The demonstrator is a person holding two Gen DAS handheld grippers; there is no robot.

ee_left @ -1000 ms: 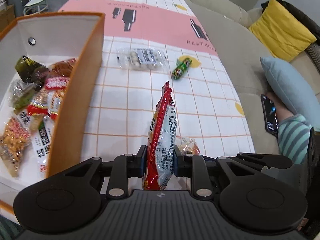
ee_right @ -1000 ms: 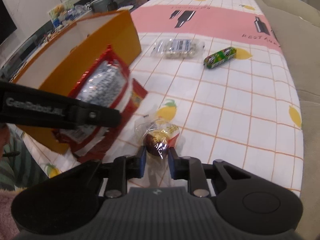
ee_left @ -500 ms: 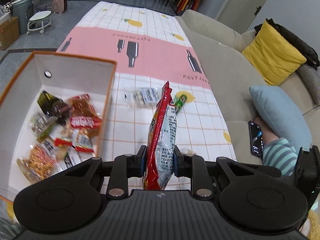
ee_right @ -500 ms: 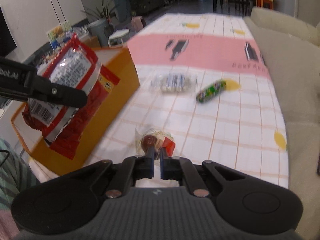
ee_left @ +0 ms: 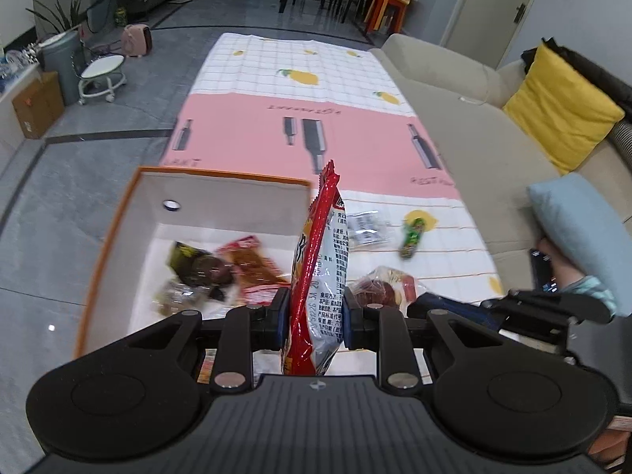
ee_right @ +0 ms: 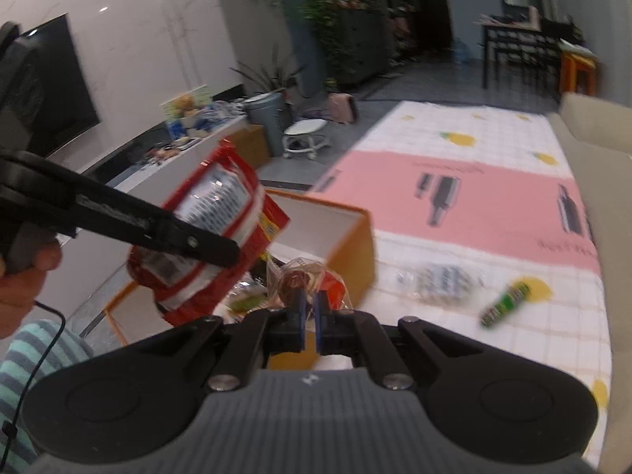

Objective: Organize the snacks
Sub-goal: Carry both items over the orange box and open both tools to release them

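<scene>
My left gripper (ee_left: 314, 312) is shut on a tall red-and-silver snack bag (ee_left: 322, 272) and holds it upright above the near end of the orange box (ee_left: 118, 213), which has several snacks inside. The bag also shows in the right wrist view (ee_right: 213, 233). My right gripper (ee_right: 310, 314) is shut on a small clear-wrapped snack (ee_right: 304, 276) and holds it in the air by the orange box (ee_right: 351, 252). That snack also shows in the left wrist view (ee_left: 379, 288).
A clear packet of white sweets (ee_right: 438, 278) and a green candy tube (ee_right: 507, 304) lie on the checked tablecloth (ee_left: 300, 67) right of the box. A beige sofa (ee_left: 474, 118) with yellow and blue cushions runs along the right. A phone in a hand (ee_left: 543, 272) is at the sofa's edge.
Both grippers have risen well above the table. The left has carried the red bag left over the box. The right has closed on the clear-wrapped snack and lifted it toward the box.
</scene>
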